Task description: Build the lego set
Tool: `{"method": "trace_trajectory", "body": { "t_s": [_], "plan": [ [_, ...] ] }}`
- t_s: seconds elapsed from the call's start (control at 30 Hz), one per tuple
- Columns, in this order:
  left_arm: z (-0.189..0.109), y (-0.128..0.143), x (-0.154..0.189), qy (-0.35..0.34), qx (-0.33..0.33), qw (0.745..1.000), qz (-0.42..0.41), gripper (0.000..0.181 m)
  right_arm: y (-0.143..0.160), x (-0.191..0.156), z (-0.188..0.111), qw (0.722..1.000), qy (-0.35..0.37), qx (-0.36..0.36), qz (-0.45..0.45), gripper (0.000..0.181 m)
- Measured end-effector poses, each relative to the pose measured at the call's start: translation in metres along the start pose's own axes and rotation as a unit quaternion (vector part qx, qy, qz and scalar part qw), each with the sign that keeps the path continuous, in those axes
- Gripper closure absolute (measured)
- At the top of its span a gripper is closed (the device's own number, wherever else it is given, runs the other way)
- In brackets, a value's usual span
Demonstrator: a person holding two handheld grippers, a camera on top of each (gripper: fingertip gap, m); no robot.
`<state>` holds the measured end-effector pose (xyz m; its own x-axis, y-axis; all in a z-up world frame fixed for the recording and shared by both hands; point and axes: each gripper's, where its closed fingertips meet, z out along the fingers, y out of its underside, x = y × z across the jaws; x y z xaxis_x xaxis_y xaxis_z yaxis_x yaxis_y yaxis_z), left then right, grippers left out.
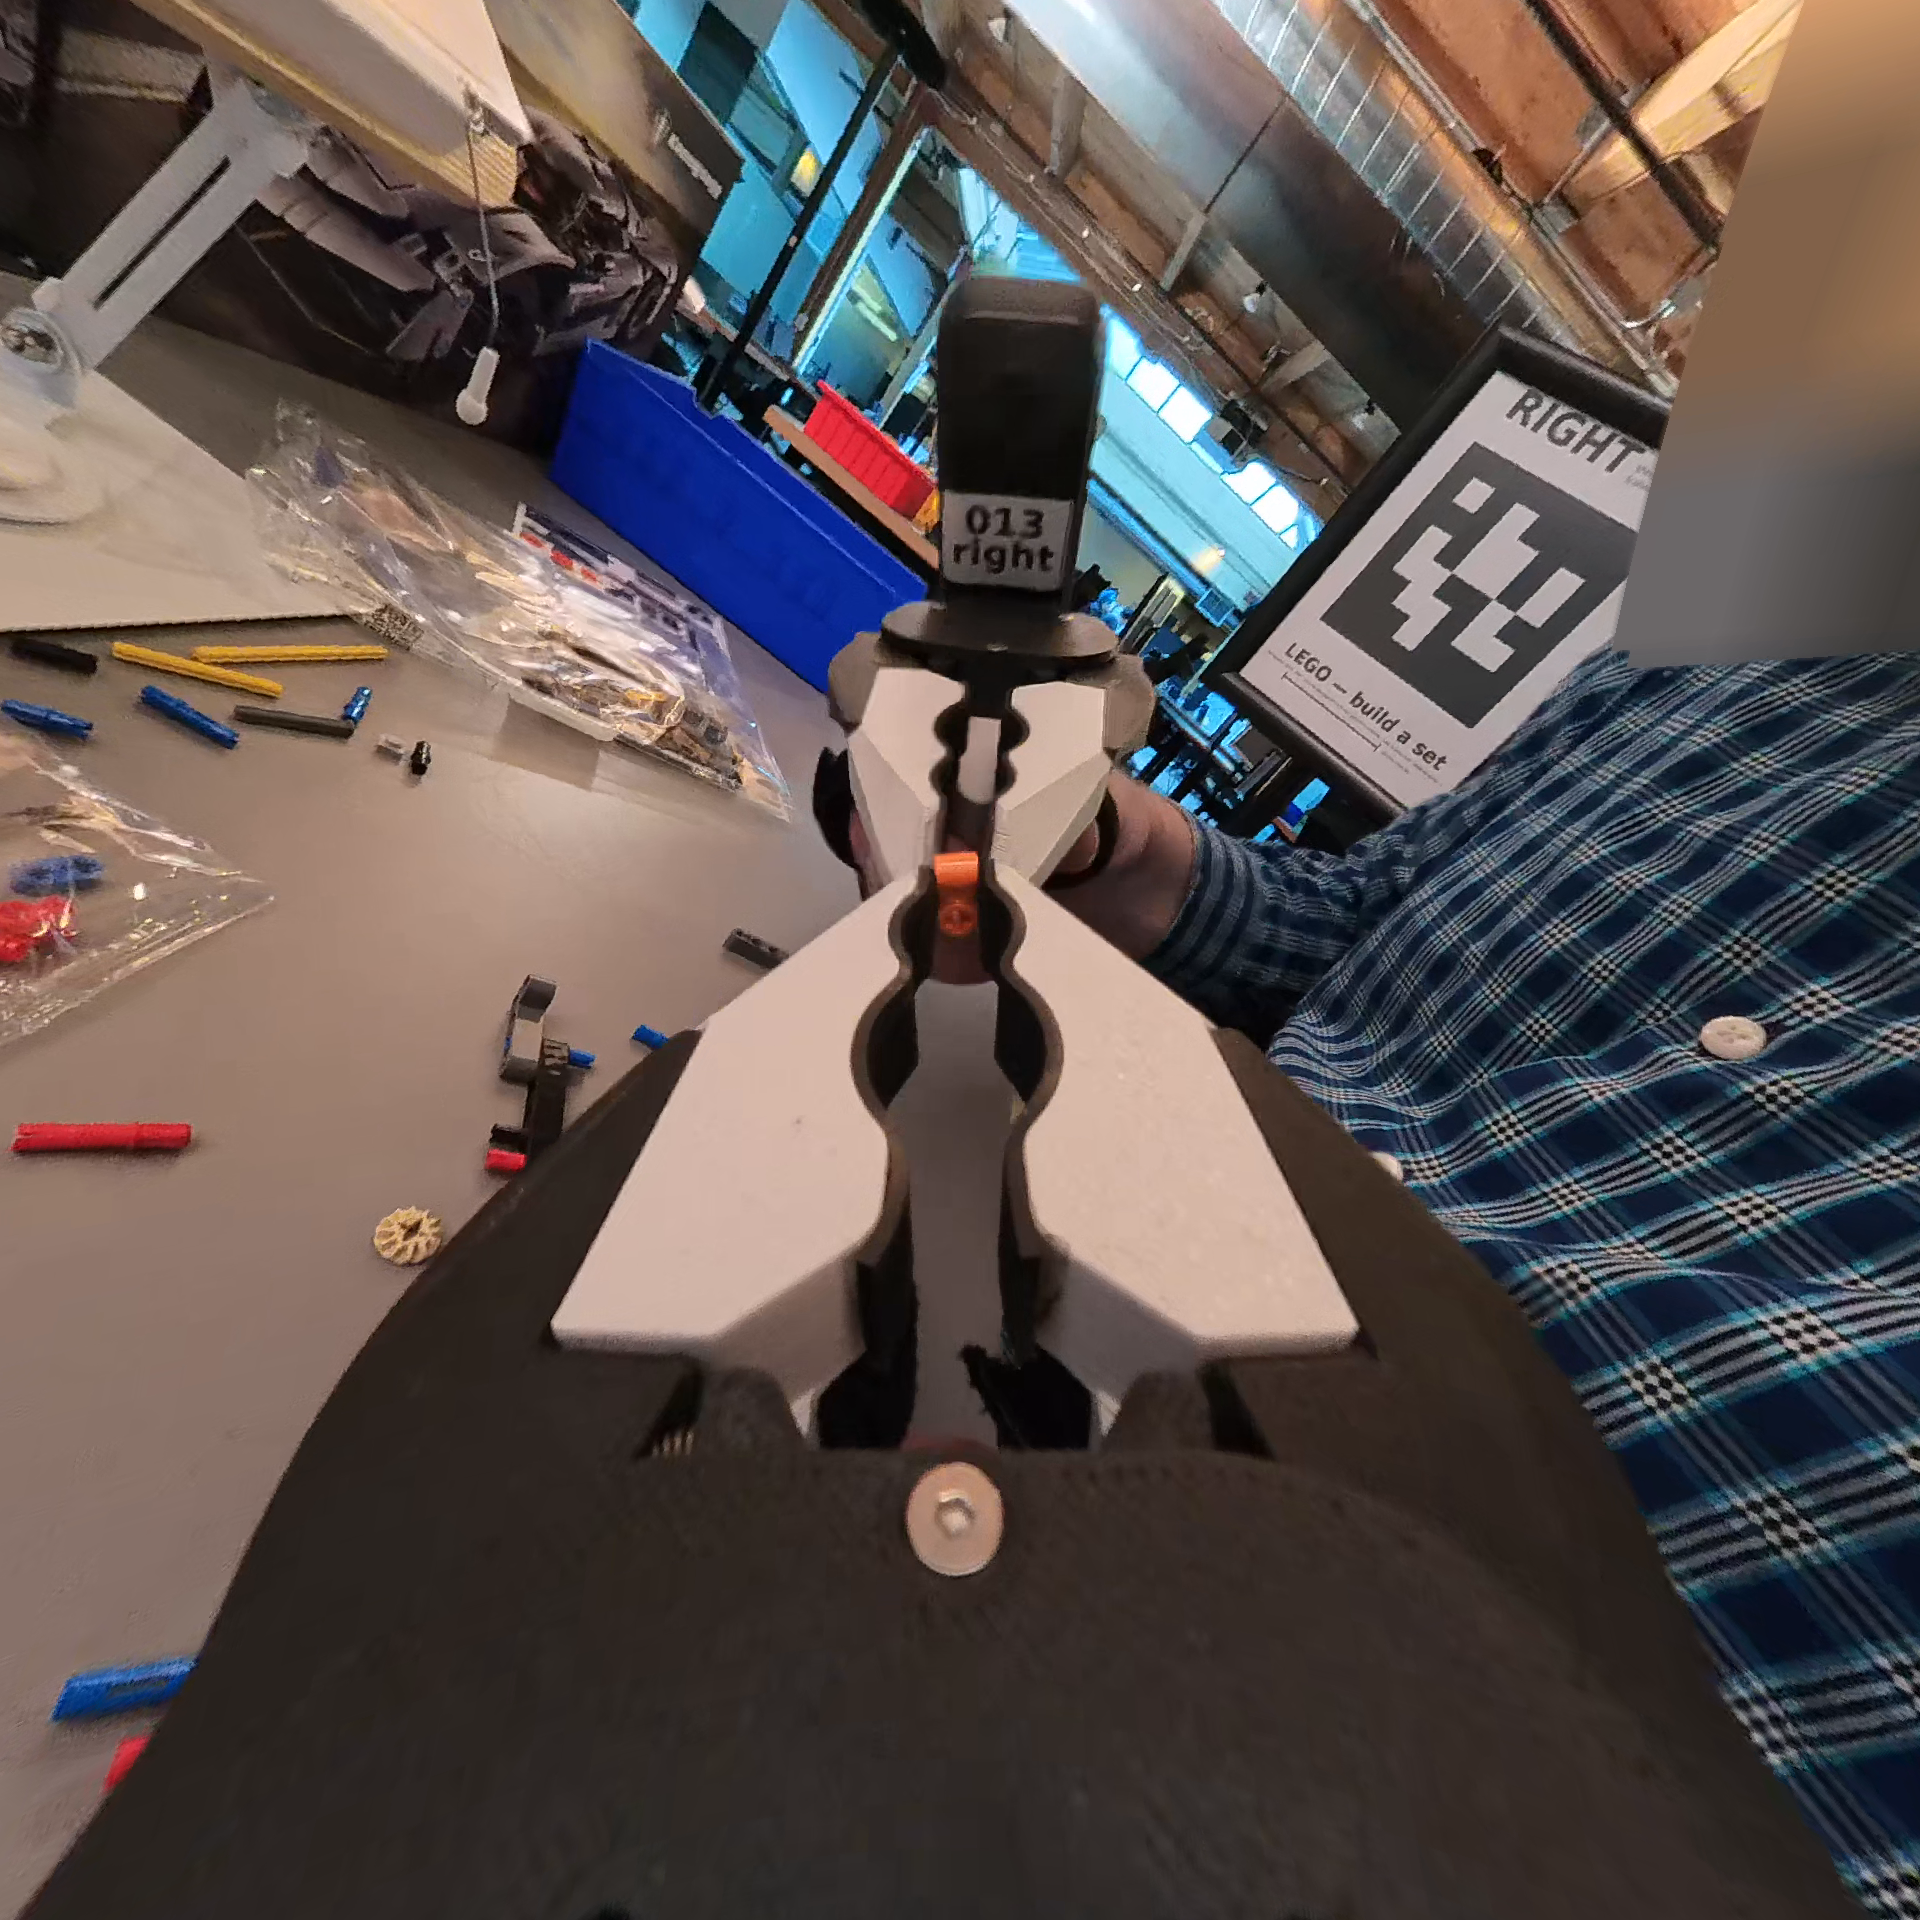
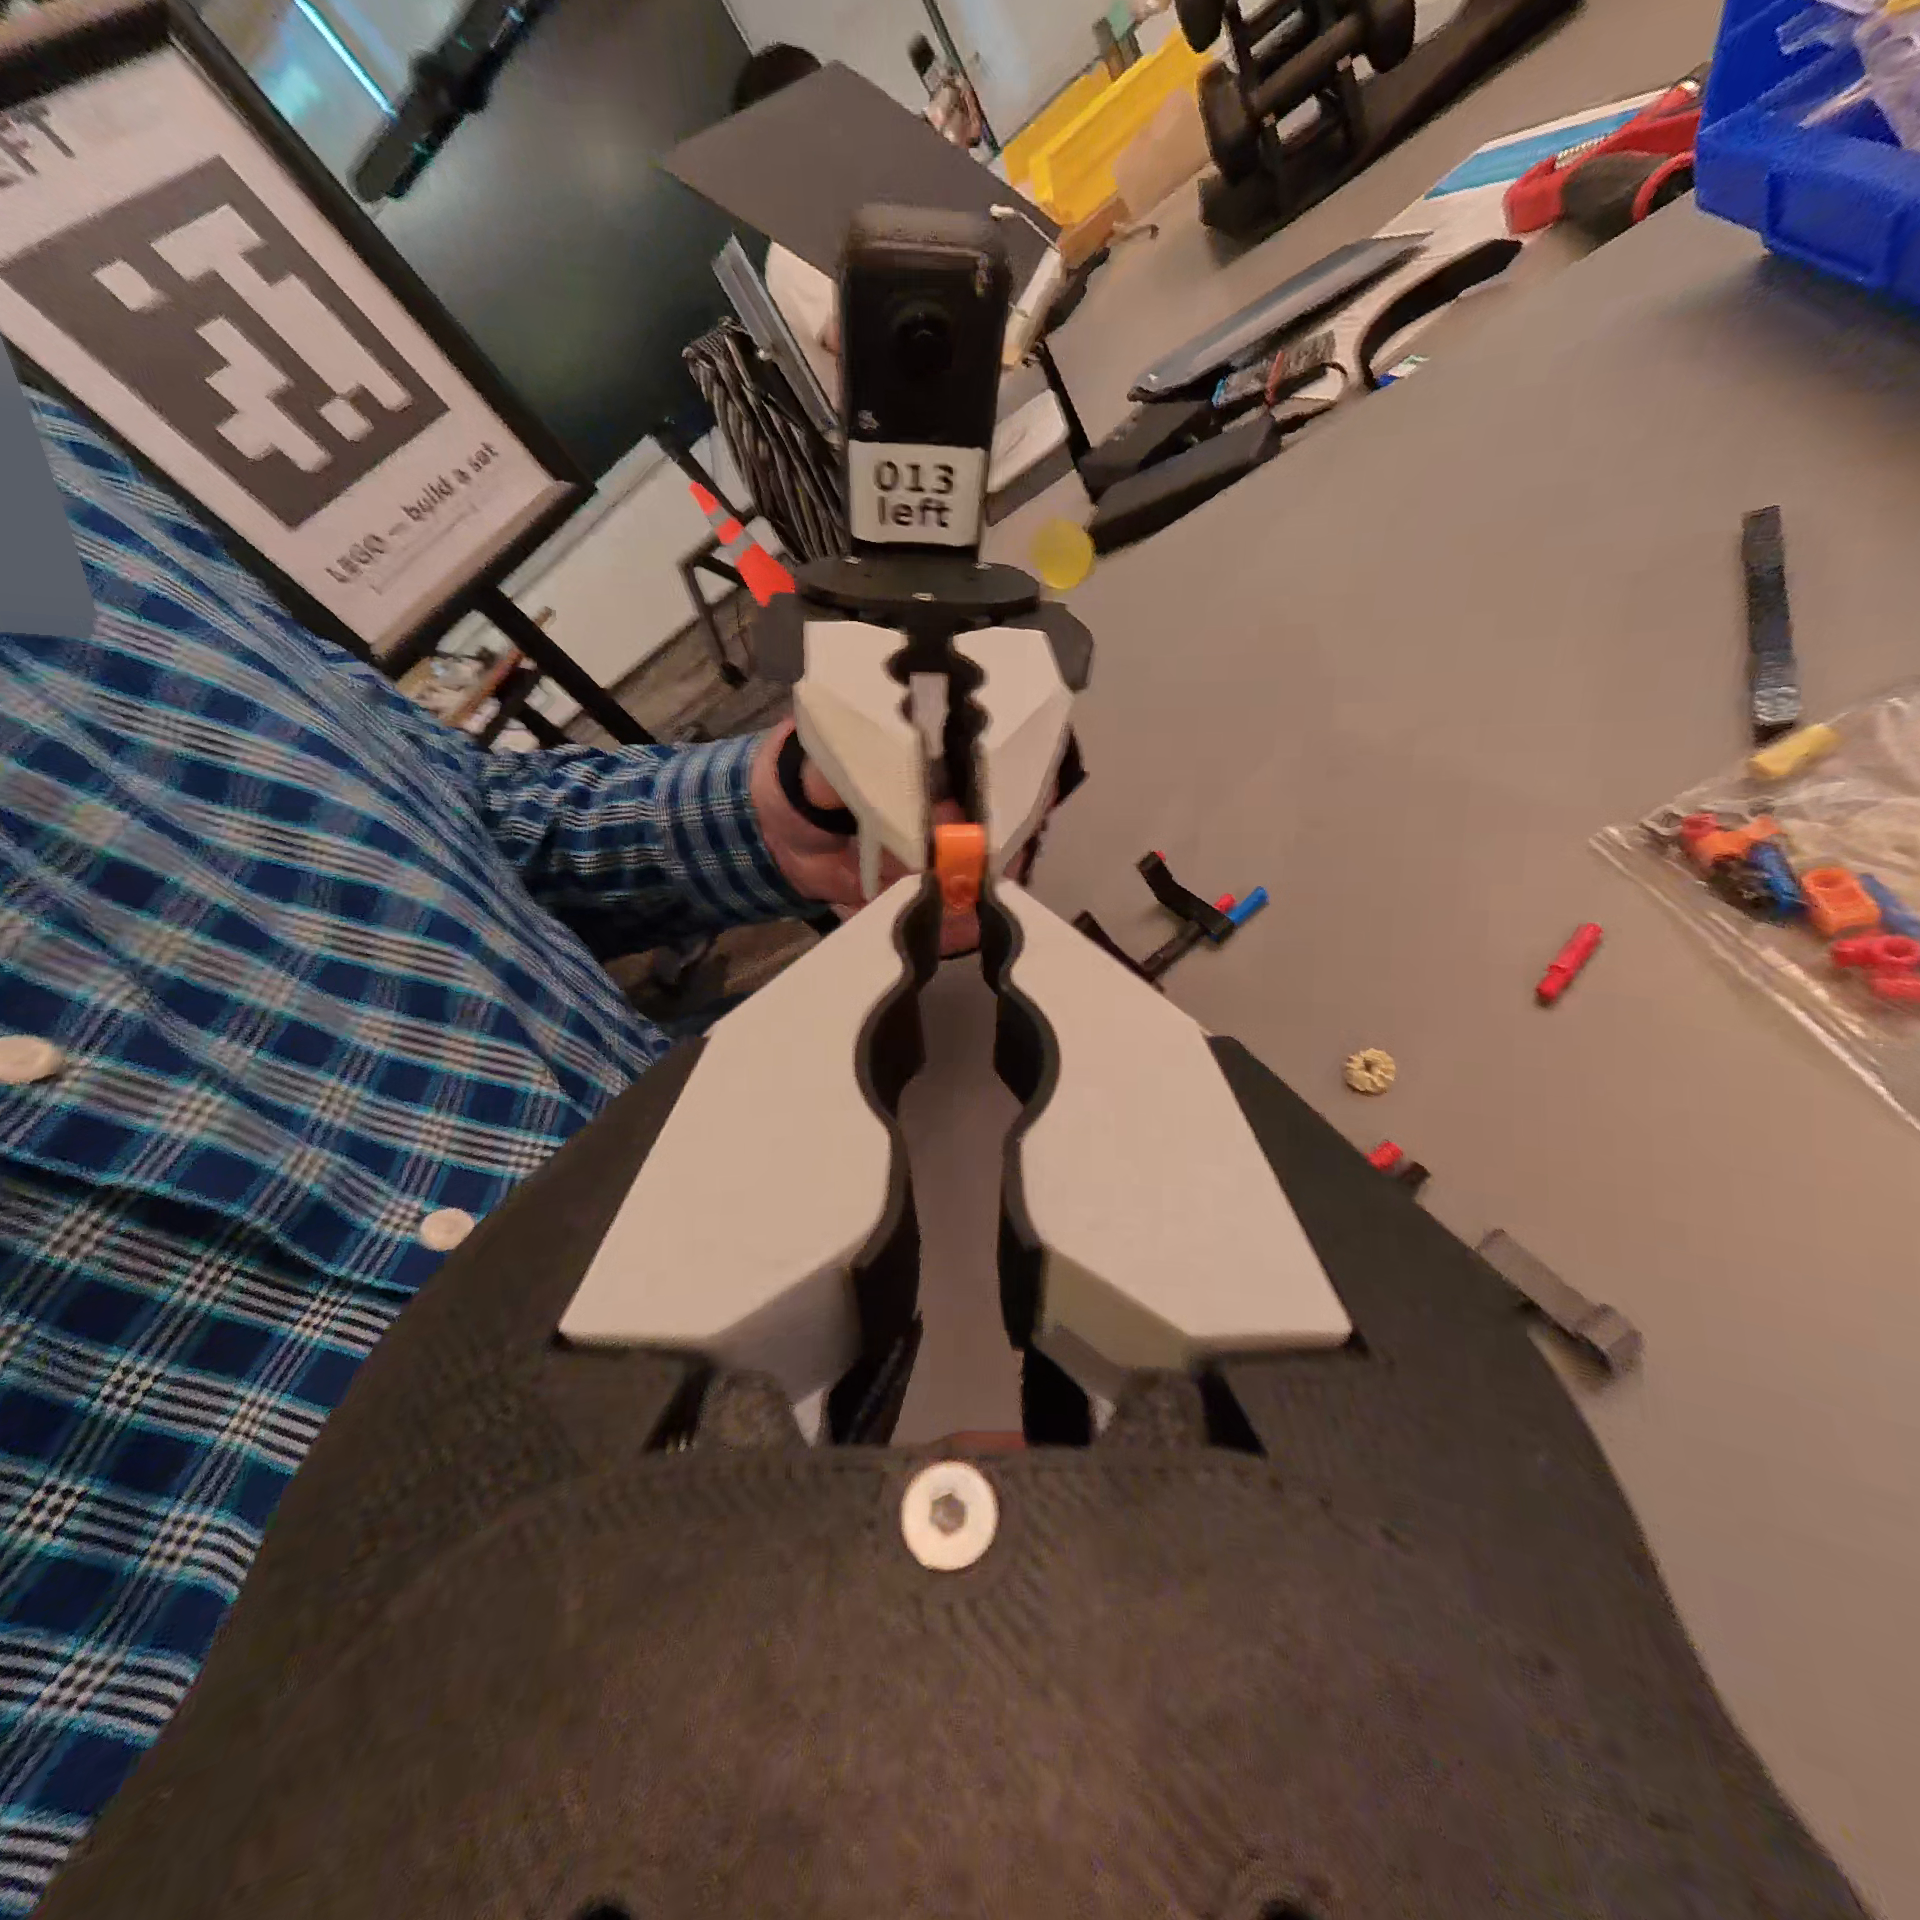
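A small orange lego connector (image 1: 954,883) is held in the air between the two grippers, which point tip to tip. My left gripper (image 1: 954,914) is shut on it; the piece's cross hole shows between the tips. In the right wrist view the same orange connector (image 2: 957,857) sits at the tips of my right gripper (image 2: 956,899), which is also shut on it. The right gripper (image 1: 977,774) faces the left wrist view, and the left gripper (image 2: 935,743) faces the right wrist view. A dark, thin part runs from the connector into the far gripper.
On the grey table (image 1: 436,935) lie a red axle (image 1: 101,1136), a tan gear (image 1: 407,1234), yellow axles (image 1: 197,668), a black-grey subassembly (image 1: 535,1060) and bags of parts (image 1: 499,603), (image 2: 1787,883). A blue bin (image 1: 717,509) stands behind. A person in a plaid shirt (image 1: 1610,1143) is close by. The grippers are tip to tip, or close to it.
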<state>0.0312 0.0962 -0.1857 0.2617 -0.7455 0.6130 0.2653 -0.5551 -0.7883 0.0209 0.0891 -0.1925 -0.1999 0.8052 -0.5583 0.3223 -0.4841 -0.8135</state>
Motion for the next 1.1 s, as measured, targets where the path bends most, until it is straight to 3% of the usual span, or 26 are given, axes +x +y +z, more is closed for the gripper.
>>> {"method": "trace_trajectory", "body": {
  "t_s": [0.73, 1.0, 1.1],
  "plan": [
    [0.003, -0.004, -0.017, -0.046, 0.005, 0.999, -0.003, 0.17, -0.001, 0.02, -0.013, 0.996, 0.079, 0.029, 0.001, 0.177],
    [-0.008, 0.003, -0.04, -0.122, -0.043, 0.991, 0.027, 0.167, 0.005, 0.036, -0.027, 0.991, 0.135, 0.02, -0.003, 0.177],
    [-0.021, 0.011, -0.054, -0.188, -0.108, 0.973, 0.078, 0.157, 0.012, 0.044, -0.034, 0.986, 0.164, 0.009, -0.001, 0.177]
  ]
}}
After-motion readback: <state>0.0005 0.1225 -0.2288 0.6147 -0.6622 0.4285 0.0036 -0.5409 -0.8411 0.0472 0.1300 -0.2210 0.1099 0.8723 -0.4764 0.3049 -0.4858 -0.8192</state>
